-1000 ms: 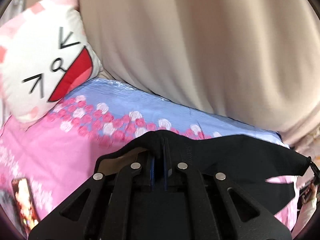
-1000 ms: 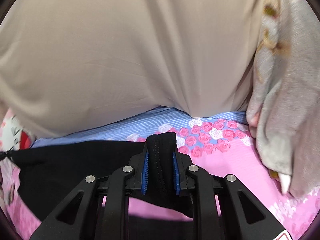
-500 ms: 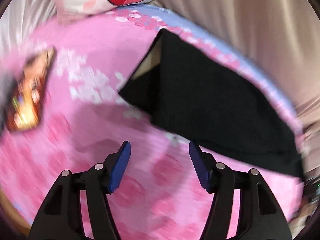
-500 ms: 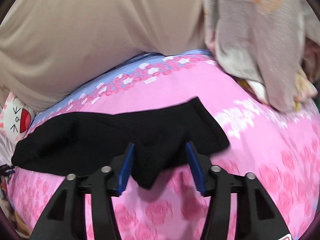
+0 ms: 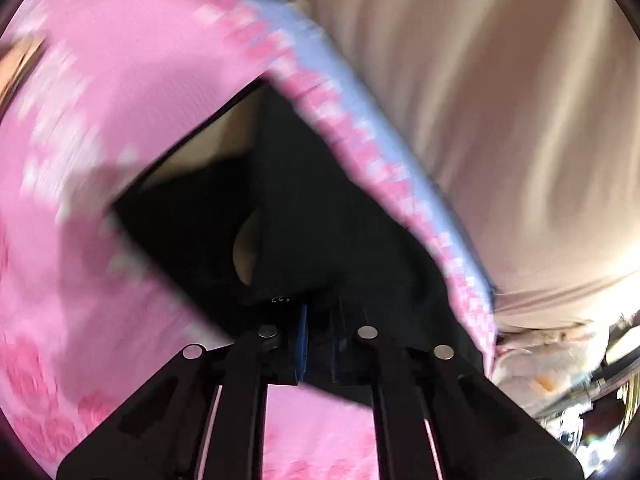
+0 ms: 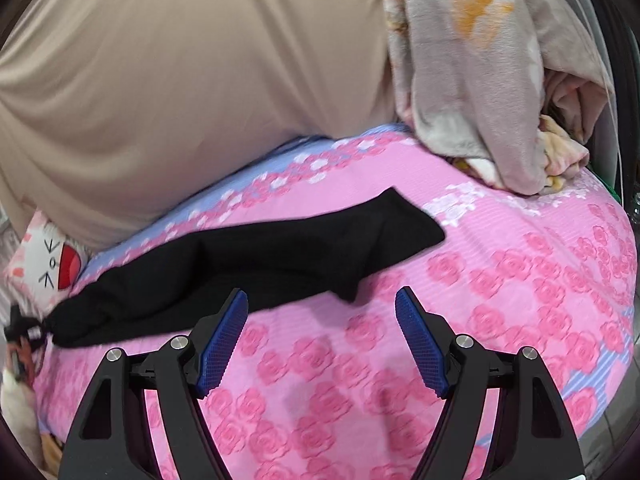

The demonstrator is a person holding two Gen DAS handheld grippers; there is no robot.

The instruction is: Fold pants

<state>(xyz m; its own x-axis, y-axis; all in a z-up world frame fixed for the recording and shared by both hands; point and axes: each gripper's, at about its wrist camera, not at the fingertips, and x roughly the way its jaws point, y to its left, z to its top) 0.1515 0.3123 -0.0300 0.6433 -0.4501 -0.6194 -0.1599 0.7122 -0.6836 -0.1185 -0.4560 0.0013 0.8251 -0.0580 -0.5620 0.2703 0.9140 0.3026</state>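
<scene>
Black pants (image 6: 240,264) lie flat across pink floral bedsheet (image 6: 500,320), long axis L-R, just in front of beige curtain (image 6: 180,80). Right gripper (image 6: 322,344): jaws wide, just been opening, nothing betw. them, sheet only; pants edge just beyond tips. Left gripper (image 5: 318,344): jaws pinched tight on pants' near edge; view blurred. Cat-face cushion (image 6: 48,268) at far L end.

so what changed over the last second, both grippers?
Right gripper let go of the pants; its jaws have just been opening, now wide and empty, pulled back over the sheet. Left gripper released, dropped lower and shut again on the pants' near edge. Pants lie flat on the bed; pillow and blanket unchanged.
</scene>
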